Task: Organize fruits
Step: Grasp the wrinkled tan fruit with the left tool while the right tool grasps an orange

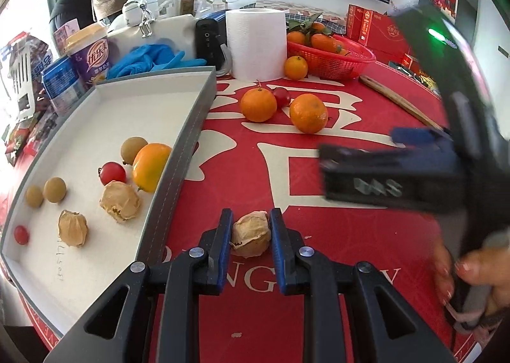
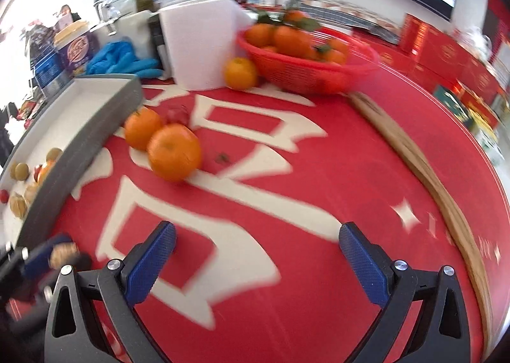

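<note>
My left gripper [image 1: 250, 224] is shut on a papery husked fruit [image 1: 251, 237] just above the red cloth, right of the white tray [image 1: 178, 152]. In the tray lie other husked fruits [image 1: 120, 201], small brown fruits [image 1: 54, 189], cherry tomatoes [image 1: 112, 172] and a yellow-orange fruit [image 1: 149, 166]. Two loose oranges [image 1: 308, 113] and a cherry tomato [image 1: 281, 96] sit on the cloth. My right gripper [image 2: 256, 235] is open over bare cloth, empty; it shows blurred at the right of the left wrist view [image 1: 382, 168]. The left gripper with its fruit [image 2: 63, 253] appears at the lower left there.
A red basket [image 1: 331, 58] of mandarins stands behind, one orange [image 1: 295, 67] beside it. A paper roll [image 1: 256, 44], blue gloves [image 1: 149, 58], cans and cups crowd the back left. A wooden stick [image 2: 424, 168] lies along the right. A hand [image 1: 471, 270] holds the right gripper.
</note>
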The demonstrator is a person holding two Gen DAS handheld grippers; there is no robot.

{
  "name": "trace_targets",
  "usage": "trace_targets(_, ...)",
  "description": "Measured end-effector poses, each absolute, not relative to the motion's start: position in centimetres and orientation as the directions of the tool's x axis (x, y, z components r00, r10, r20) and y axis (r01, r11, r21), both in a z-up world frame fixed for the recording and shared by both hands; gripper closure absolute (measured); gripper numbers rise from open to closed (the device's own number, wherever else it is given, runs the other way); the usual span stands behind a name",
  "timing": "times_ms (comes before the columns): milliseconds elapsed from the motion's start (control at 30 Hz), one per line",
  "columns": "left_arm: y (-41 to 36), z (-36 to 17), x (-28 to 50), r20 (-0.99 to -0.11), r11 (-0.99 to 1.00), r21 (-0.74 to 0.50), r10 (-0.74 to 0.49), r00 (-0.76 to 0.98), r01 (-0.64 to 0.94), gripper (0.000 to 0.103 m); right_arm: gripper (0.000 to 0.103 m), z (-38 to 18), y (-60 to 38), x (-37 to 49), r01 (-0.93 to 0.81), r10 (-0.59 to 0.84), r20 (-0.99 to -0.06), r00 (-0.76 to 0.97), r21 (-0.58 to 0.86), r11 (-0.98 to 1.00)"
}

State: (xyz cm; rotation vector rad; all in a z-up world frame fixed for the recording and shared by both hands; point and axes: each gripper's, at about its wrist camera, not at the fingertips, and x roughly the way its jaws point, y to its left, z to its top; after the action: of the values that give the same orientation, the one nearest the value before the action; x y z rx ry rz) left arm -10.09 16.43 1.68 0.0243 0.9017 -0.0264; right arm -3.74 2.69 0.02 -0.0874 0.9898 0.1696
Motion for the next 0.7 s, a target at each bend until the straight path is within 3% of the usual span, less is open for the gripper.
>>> trace_targets(167,16.6,1.7,-10.3,-0.784,1.0,0.001,-0.015,0.62,0.026,0.077,0.002,0.1,4.9,-1.6,-0.229,0.174,-0.832,0.526,0.059,0.972)
trace_targets(267,16.6,1.7,-10.3,-0.784,1.0,0.004,-0.014,0.62,0.027,0.077,0.026,0.3,6.1,-1.0,-0.239,0.141,-0.83,0.54,0.01,0.971)
trace_targets(400,16.7,1.7,-10.4,-0.784,1.0,-0.001,-0.02,0.62,0.031,0.077,0.066,0.7,6.7,-0.8,-0.252,0.15,-0.831,0.536,0.012,0.968)
trace_targets(700,17.3,3.2,-11.0,-0.773,0.997,-0.056,-0.073,0.631,0.047,0.078,0.066,2.6,5.1,-1.8,-0.239,0.211,-0.832,0.513,0.098,0.966)
